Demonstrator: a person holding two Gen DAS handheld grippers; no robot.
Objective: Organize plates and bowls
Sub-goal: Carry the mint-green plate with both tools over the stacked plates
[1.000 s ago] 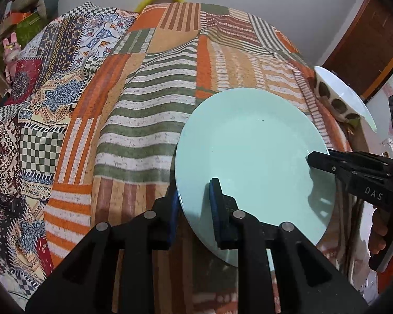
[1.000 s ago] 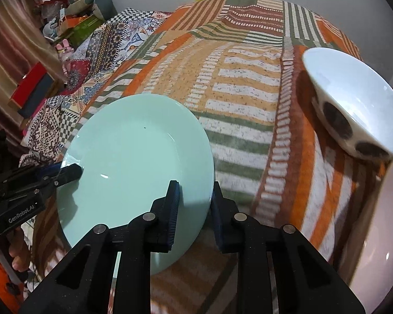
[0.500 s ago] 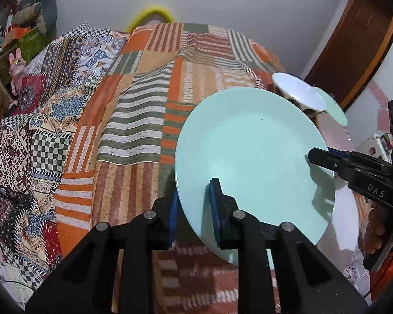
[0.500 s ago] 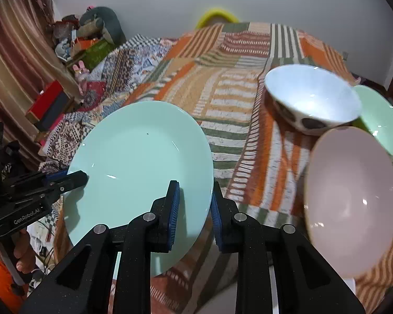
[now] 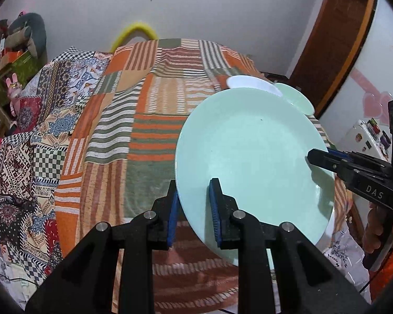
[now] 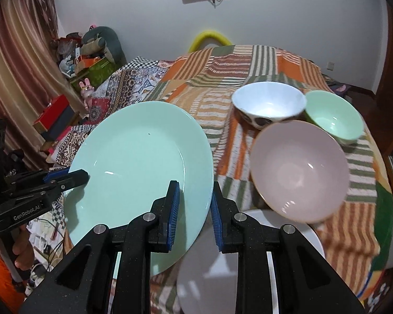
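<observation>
Mint plate held in air by both claws

Patchwork bedspread (image 5: 149, 120) is bare on the left. Mint plate (image 6: 141, 167) hangs tilted over its near edge; pink bowl (image 6: 298, 170), white bowl (image 6: 269, 104), green bowl (image 6: 332, 115) crowd right. Left claw (image 5: 194, 209) and right claw (image 6: 195, 209) each pinch opposite rims.

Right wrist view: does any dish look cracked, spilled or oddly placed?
No damage or spill shows. The green plate is tilted in the air, held at opposite rims by both grippers. The pink bowl leans on a white plate's edge.
</observation>
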